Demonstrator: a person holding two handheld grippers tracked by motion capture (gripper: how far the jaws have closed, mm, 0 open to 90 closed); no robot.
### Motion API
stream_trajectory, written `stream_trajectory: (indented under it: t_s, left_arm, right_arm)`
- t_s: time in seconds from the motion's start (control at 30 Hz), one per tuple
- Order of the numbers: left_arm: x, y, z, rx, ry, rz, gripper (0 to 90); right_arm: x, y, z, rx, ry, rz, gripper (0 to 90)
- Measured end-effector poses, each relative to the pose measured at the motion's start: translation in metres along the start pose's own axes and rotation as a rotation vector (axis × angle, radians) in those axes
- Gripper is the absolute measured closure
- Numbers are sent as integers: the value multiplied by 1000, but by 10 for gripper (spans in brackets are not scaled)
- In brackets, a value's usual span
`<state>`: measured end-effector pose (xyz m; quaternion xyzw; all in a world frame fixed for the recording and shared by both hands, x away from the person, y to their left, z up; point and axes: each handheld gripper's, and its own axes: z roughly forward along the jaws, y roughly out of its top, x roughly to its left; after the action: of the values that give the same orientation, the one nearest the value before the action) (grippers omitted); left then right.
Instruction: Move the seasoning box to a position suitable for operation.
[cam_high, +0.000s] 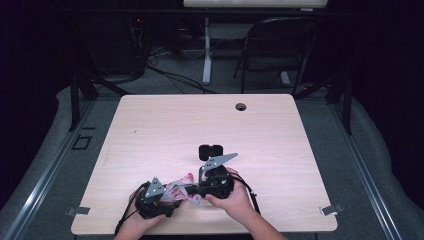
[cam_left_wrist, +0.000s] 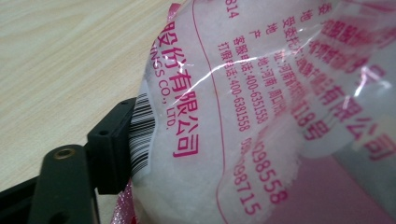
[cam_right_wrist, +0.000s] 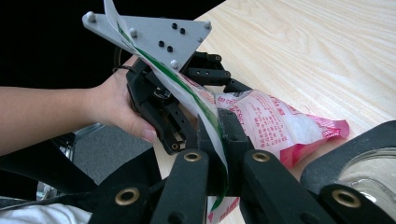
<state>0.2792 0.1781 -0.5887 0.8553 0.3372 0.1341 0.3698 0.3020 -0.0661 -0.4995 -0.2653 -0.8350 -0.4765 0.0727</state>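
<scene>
Lying near the table (cam_high: 150, 125)'s six o'clock edge, the bag (cam_high: 176, 190) leaves open room toward twelve. Right gripper (cam_right_wrist: 219, 140) pinches its edge (jaws pressed together); left gripper (cam_high: 152, 200) grips it too.

Bag (cam_left_wrist: 261, 121) cut off at 12, 3, 6 o'clock edges, hides left gripper's second jaw; glass (cam_right_wrist: 369, 175) cut off at 4 o'clock corner.

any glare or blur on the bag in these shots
Left gripper view: the bag sits so close that its pink print goes soft toward the right, with white glare streaks across the plastic. Right gripper view: bag sharp, near tongs slightly soft. High view: table brightly lit, surroundings dark.
</scene>
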Motion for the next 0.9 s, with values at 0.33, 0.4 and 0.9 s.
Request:
stream_trajectory:
  t_s: [0.33,0.4,0.9]
  left_arm:
    - [-4,0,-1,-23,5,44,466]
    - [-4,0,-2,-26,5,46,479]
    - [1,4,-11,-35,-33,5,539]
  right_arm:
    - [0,0,-3,-4,-2,-2,900]
    - [0,0,-3,-7,-3,-2,900]
    - [0,4,-13,-78,13,10,754]
